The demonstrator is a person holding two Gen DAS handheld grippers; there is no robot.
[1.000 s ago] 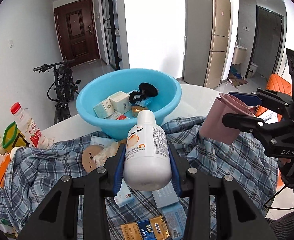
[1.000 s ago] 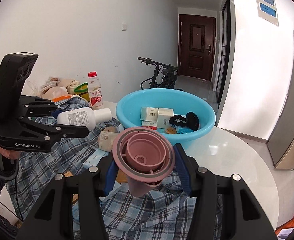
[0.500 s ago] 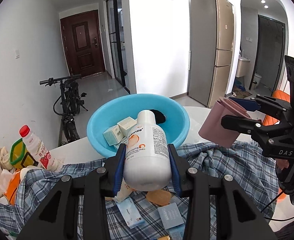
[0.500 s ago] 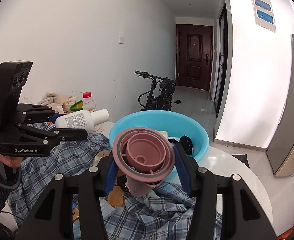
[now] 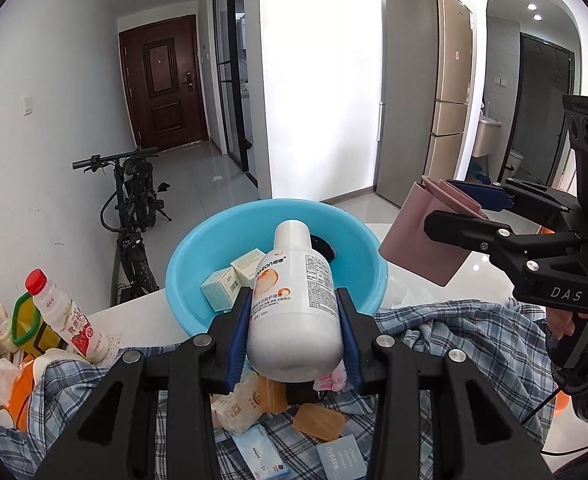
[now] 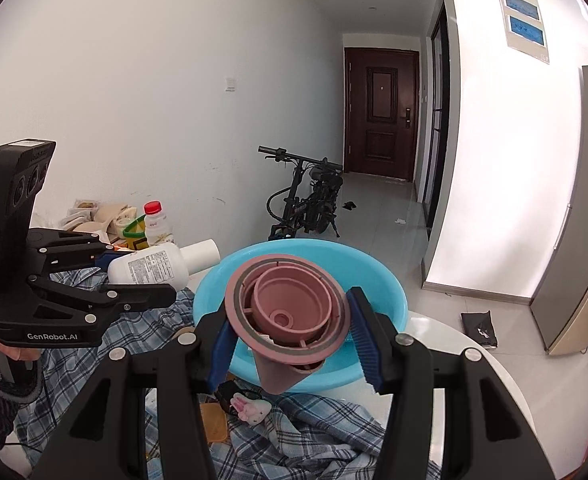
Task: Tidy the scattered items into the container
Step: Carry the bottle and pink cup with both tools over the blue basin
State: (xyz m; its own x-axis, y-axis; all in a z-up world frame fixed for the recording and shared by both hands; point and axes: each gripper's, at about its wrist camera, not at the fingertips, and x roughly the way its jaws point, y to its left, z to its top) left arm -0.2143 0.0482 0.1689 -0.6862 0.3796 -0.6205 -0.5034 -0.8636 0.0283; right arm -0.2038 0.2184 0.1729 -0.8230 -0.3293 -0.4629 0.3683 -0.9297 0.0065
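Fingers: left gripper (image 5: 294,336) clamped on a white lotion bottle (image 5: 296,304); right gripper (image 6: 289,344) clamped on a pink nested cup (image 6: 289,312). Change over the last second: both have risen off the plaid cloth (image 5: 474,344) and advanced, so bottle and cup now front the blue basin (image 5: 197,264). Status: carry nearly complete; both releases over the basin, probably next, remain outstanding.

My left claw (image 5: 294,332), black with blue pads, carried a white bottle (image 5: 294,312) printed with an orange mark and grey text. My right claw (image 6: 289,340) wore the same black and blue around a dusty pink cup (image 6: 289,312). The basin (image 5: 197,264) was sky blue, the cloth (image 5: 474,340) blue-and-white plaid, the counter (image 5: 141,320) white, and the drink bottle (image 5: 65,316) red-capped.
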